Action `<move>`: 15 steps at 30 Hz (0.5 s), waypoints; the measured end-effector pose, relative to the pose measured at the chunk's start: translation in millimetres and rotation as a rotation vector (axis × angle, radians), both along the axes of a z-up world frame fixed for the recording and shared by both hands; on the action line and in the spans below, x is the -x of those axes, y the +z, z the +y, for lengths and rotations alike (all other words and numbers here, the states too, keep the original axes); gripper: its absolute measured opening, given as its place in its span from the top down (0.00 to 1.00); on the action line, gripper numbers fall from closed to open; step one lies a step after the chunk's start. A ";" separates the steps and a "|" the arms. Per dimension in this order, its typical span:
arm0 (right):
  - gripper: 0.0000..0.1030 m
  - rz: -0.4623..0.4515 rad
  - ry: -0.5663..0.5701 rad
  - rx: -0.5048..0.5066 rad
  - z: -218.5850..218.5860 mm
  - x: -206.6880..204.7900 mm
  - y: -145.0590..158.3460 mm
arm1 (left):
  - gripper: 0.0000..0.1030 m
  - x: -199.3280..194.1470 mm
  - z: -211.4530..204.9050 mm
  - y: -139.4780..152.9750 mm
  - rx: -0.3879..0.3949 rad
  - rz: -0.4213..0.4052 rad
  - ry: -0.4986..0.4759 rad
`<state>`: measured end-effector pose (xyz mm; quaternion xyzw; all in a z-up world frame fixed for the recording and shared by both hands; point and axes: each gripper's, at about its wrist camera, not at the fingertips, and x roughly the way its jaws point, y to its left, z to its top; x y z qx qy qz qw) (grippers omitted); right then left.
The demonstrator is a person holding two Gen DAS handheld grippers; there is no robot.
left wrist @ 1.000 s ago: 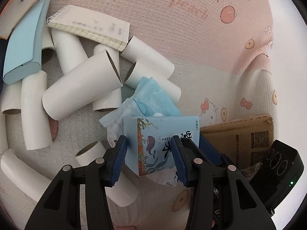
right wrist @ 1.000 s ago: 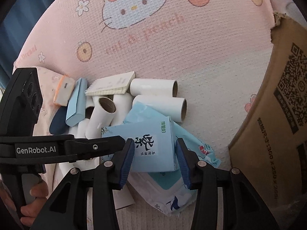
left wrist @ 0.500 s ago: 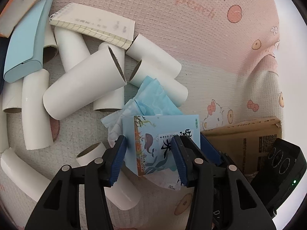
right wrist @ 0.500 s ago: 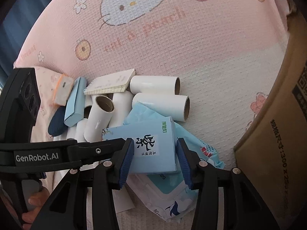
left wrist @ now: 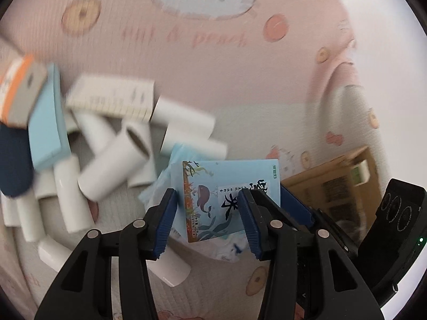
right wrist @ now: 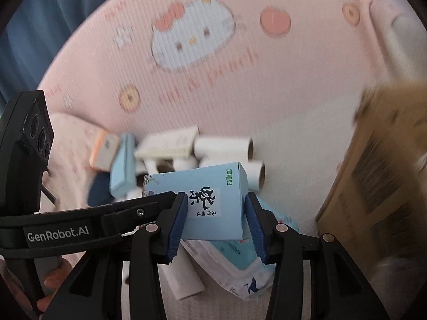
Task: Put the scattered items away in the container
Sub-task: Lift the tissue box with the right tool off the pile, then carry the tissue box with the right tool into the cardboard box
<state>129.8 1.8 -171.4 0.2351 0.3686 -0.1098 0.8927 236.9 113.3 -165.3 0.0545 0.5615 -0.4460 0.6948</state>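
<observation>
Writing: we read "GenRobot.AI" on the left gripper (right wrist: 176, 213); blanket (left wrist: 213, 80) lettering is blurred.
Blue box (left wrist: 229, 197): printed with a whale and dark characters, lifted above the white tubes (left wrist: 114, 165) and a tissue pack (right wrist: 240, 266).
Claws: we see both the left and the right gripper (right wrist: 216, 229) clamped on it.
Cardboard box (right wrist: 379, 186): right of us, contents unclear.

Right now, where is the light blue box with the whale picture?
The light blue cardboard box with the whale picture sits low and central in both wrist views, gripped by both grippers' blue-padded fingers, just right of the white cardboard tubes.
</observation>
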 end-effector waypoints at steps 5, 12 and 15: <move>0.59 -0.085 -0.018 0.025 -4.8 9.1 43.4 | 0.50 4.1 -3.8 47.3 0.092 -0.068 -0.036; 0.59 -0.162 -0.075 0.071 -9.5 30.7 84.1 | 0.51 29.0 -19.2 92.8 0.161 -0.196 -0.126; 0.59 -0.170 -0.098 0.088 -13.8 39.5 94.1 | 0.51 37.5 -24.8 101.1 0.174 -0.193 -0.143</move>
